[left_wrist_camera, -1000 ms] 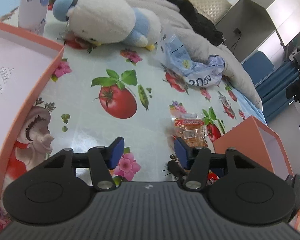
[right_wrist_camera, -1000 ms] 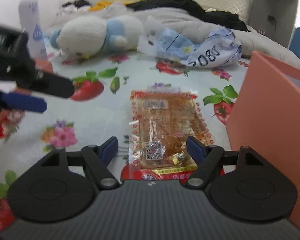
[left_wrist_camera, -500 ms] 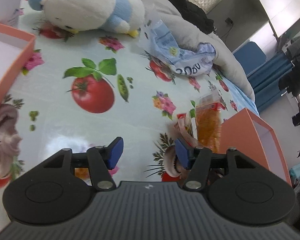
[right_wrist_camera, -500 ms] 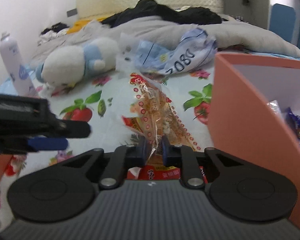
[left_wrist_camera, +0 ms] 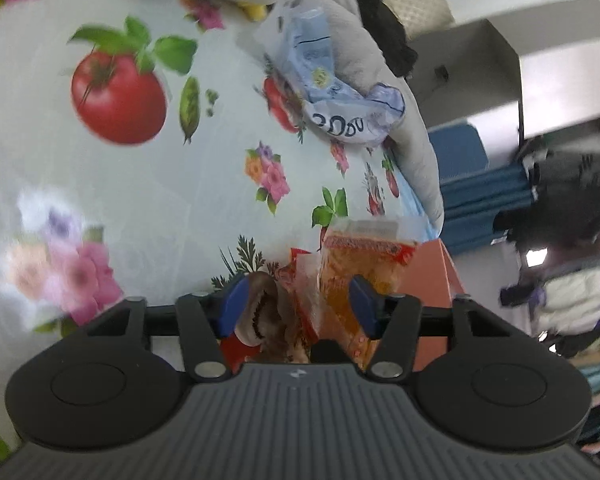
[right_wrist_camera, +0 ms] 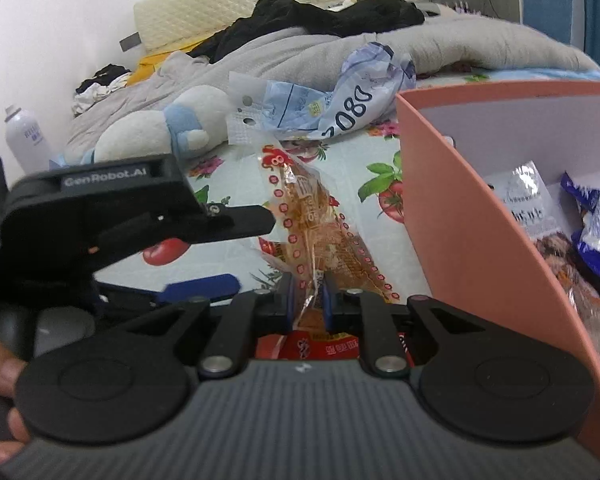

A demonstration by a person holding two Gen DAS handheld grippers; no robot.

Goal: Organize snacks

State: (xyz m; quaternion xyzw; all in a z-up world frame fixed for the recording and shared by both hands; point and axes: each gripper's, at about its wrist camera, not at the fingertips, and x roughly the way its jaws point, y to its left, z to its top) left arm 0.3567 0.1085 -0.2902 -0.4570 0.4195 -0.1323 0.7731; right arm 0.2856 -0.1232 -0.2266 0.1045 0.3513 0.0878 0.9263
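Observation:
My right gripper (right_wrist_camera: 308, 298) is shut on the lower edge of a clear orange snack packet (right_wrist_camera: 312, 224), which stands tilted above the fruit-print tablecloth (right_wrist_camera: 364, 152). A red packet (right_wrist_camera: 316, 346) lies under the gripper. Just right of it is the open orange box (right_wrist_camera: 460, 220) holding a blue snack packet (right_wrist_camera: 596, 212) and others. My left gripper (right_wrist_camera: 252, 252) hovers to the left of the held packet. In the left wrist view its jaws (left_wrist_camera: 298, 300) are closing; the orange packet (left_wrist_camera: 360, 256) shows between the pads, untouched, with the box (left_wrist_camera: 432, 272) behind.
At the back of the cloth lie a white and blue plush toy (right_wrist_camera: 160, 132) and a crumpled blue and white bag (right_wrist_camera: 340, 108). A spray bottle (right_wrist_camera: 24, 140) stands far left. A grey blanket (right_wrist_camera: 480, 48) and dark clothes lie beyond. A person's hand (right_wrist_camera: 0, 372) holds the left gripper.
The right gripper closed on the orange packet and raised it off the cloth. The left gripper swung right and lower, from the far orange box toward the held packet.

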